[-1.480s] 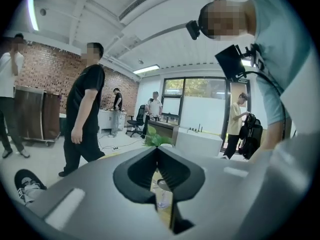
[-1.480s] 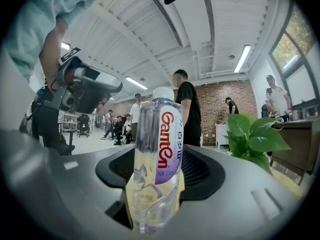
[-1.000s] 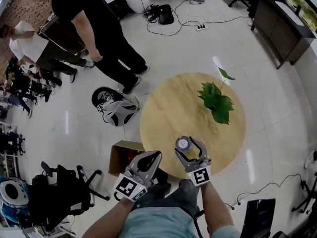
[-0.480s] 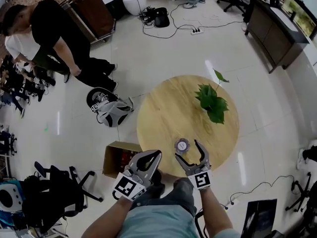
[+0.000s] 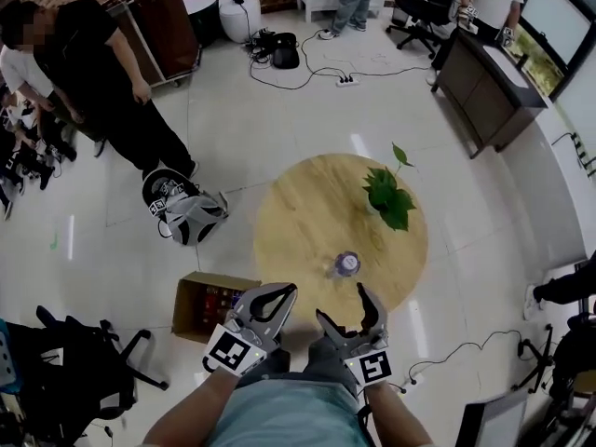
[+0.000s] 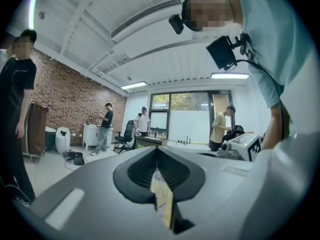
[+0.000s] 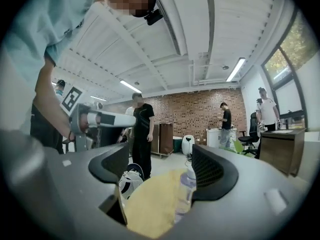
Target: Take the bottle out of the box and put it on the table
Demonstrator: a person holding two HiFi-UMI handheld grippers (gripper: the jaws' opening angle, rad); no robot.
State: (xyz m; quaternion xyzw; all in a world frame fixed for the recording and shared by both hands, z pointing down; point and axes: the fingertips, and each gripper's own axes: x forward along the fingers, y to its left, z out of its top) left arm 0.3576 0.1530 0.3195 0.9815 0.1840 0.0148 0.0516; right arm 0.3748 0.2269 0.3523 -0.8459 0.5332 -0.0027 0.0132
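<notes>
1. The bottle stands upright on the table, on the near part of the top and short of the edge. It is clear, with a pale purple cap.
2. The right gripper is just behind the bottle. Its jaws have just been opening and now stand wide apart. The bottle shows in the gap ahead of them, with neither pad on it.
3. The left gripper is beside the right one, over the table's near edge. Its jaws are closed together with nothing in them.
4. The table is round, with a light wood top. A leafy green plant stands at its far right, well apart from the bottle.
5. The box is open cardboard and sits on the floor just left of the table, below the left gripper.
6. The floor is glossy white tile. A black and white backpack lies on it to the table's left.
7. Further out, a person in black stands at the upper left. Cables run to a power strip, and a dark cabinet is at the upper right.
8. The far wall is red brick, and the ceiling is white with strip lights.
</notes>
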